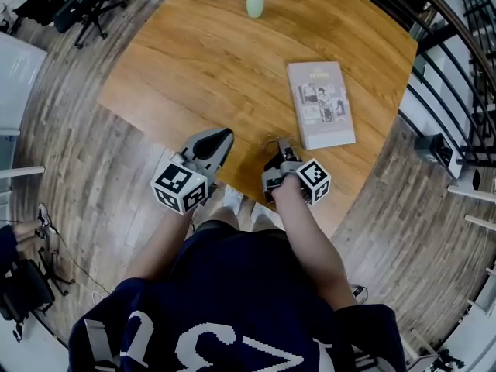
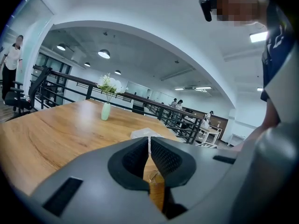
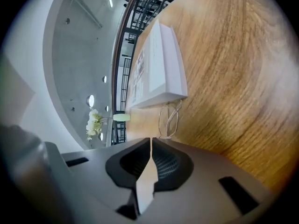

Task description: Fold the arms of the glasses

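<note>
The glasses point(image 3: 169, 120) lie by the desk's point(image 1: 201, 60) near edge, beside the book point(image 1: 320, 103). The left gripper point(image 2: 149, 146) and right gripper point(image 3: 151, 146) are closed, holding nothing.

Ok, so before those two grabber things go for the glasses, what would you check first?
1. Glasses within reach: ok, they lie on the table just ahead of the right gripper.
2. Right gripper ready to grab: not ok, jaws together, nothing between them.
3. Left gripper ready: not ok, also shut and empty.
4. Arms of the glasses unfolded: cannot tell, the frame is too thin to read.
5. Space around the glasses: cannot tell, the book lies very close beside them.
6. Vase out of the way: ok, far across the table.
</note>
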